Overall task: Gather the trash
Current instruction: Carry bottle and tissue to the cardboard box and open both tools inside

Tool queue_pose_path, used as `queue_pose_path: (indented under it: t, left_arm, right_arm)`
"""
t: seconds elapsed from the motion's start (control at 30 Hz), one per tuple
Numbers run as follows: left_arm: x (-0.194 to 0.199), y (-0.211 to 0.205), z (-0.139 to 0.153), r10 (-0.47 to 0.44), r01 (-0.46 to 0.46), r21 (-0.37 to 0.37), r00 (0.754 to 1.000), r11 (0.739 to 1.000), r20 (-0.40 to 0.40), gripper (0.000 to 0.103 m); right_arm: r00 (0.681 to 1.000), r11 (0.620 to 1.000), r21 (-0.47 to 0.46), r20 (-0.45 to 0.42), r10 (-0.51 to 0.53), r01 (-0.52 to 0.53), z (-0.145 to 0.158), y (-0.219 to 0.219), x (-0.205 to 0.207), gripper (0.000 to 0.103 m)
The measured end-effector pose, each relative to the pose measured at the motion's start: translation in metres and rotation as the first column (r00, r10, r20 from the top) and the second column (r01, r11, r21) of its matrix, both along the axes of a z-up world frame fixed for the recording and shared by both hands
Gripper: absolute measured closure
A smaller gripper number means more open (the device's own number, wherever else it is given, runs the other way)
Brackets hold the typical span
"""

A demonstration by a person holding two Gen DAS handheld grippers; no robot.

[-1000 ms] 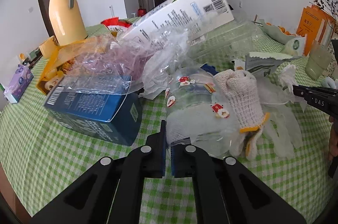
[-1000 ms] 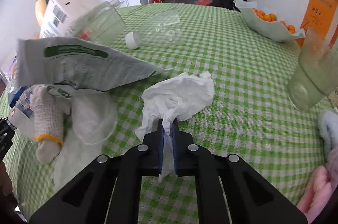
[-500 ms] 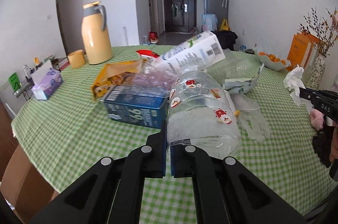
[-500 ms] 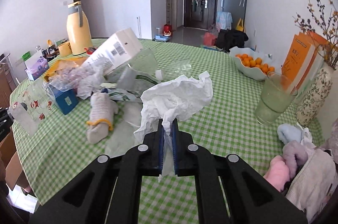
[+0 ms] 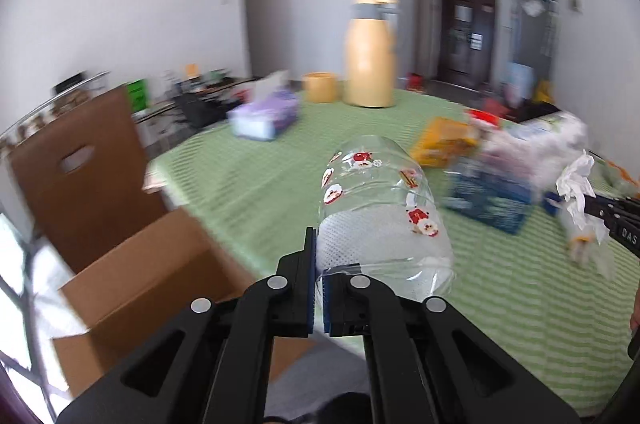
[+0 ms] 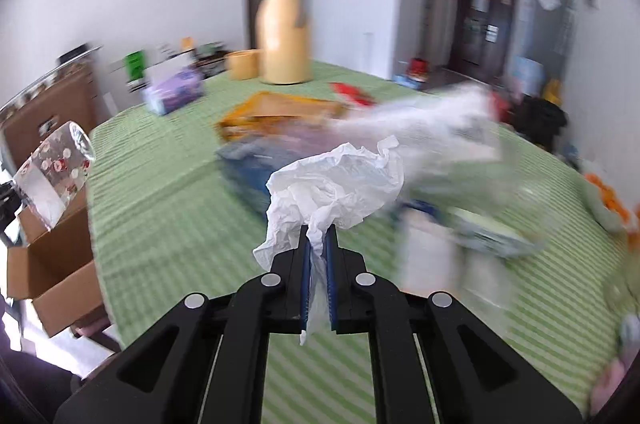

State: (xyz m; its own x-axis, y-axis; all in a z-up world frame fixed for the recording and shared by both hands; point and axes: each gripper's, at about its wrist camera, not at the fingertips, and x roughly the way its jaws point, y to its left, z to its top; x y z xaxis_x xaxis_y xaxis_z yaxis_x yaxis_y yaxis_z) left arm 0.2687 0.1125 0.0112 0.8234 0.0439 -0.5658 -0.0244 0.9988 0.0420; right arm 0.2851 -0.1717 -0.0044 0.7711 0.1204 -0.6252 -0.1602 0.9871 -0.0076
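A crumpled clear plastic cup printed with small red-and-white figures [image 5: 380, 220] is pinched by its rim in the left gripper [image 5: 319, 288], whose jaws stand narrow on the thin plastic. The cup is held in the air at the near left edge of the table, with its far end pointing out over the green checked tablecloth [image 5: 256, 179]. Just left of it and lower stands an open brown cardboard box [image 5: 136, 280], flaps up, beside the table edge. To the right, the right gripper [image 6: 316, 280] is clamped on a crumpled white paper tissue [image 6: 336, 183], also lifted clear of the cloth.

The step in hand looks like the carry: both pieces are up and headed for the box. Next, each claw would need to come over the box opening before letting go, the cup first since it is nearer.

Further off, more litter lies on the table: a blue carton [image 5: 488, 199], an orange packet [image 5: 444, 139] and clear wrappers, blurred. A tall yellow thermos jug [image 5: 370, 55] stands at the far side.
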Motion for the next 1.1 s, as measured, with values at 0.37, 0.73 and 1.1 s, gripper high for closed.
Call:
queue_pose_path:
  t: [0.37, 0.73, 1.1]
  left_arm:
    - [-0.072, 0.201, -0.029, 0.516, -0.519, 0.01, 0.848, 0.855, -0.118, 0.103]
    - [-0.037, 0.255, -0.129, 0.432, -0.511, -0.056, 0.775, 0.857, -0.461, 0.103]
    - [-0.018, 0.267, -0.184, 0.357, -0.564, -0.145, 0.68, 0.813, -0.641, 0.05]
  right_arm:
    - [0.816, 0.817, 0.104, -0.07, 0.574, -0.567, -0.027, 0.259, 0.045, 0.096]
    - [0.595, 0.656, 0.102, -0.334, 0.731, -0.748, -0.121, 0.379, 0.051, 0.096]
    - [0.465, 0.574, 0.042, -0.54, 0.702, -0.818, -0.207, 0.444, 0.058, 0.095]
